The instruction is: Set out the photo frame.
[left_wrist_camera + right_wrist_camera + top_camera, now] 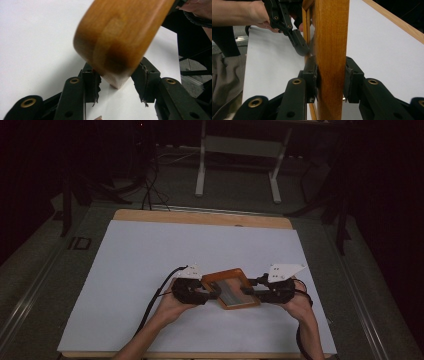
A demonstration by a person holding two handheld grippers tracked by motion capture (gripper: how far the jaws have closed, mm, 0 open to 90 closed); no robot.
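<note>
right tongs (329,82) clamp the rim of the shallow orange-brown wooden tray (231,288) at lower centre of the high view; left tongs (116,83) stand around its opposite corner, one pad touching, above the white-covered tabletop (150,260).

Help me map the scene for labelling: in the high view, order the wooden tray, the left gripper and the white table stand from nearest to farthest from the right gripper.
1. wooden tray: held between the jaws of the right gripper, just to its left.
2. left gripper: at the tray's opposite end, farther left.
3. white table stand: far off on the floor beyond the table's far edge.
</note>
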